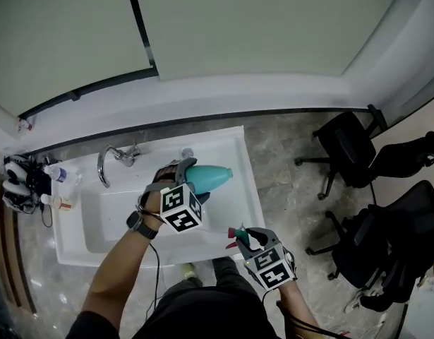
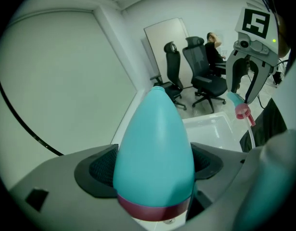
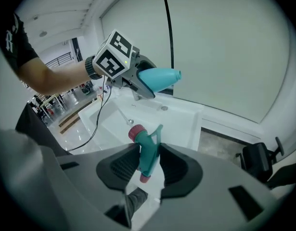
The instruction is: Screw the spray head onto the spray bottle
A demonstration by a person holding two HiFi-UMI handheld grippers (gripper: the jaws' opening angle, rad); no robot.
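In the head view my left gripper (image 1: 194, 183) is shut on a teal spray bottle (image 1: 213, 177), held sideways above the white sink (image 1: 248, 189) with its open neck pointing right. From the left gripper view the bottle (image 2: 155, 138) fills the space between the pads, its maroon band nearest the camera. My right gripper (image 1: 242, 240) is nearer the sink's front right corner and is shut on the teal spray head (image 1: 234, 232). In the right gripper view the spray head (image 3: 147, 146) has its red collar up and left, aimed toward the bottle (image 3: 160, 78). The two parts are apart.
A chrome faucet (image 1: 116, 157) stands at the sink's back left. Small bottles (image 1: 58, 202) and dark gear (image 1: 19, 182) sit on the counter to the left. Black office chairs (image 1: 351, 150) stand on the floor to the right. A pale wall runs behind the sink.
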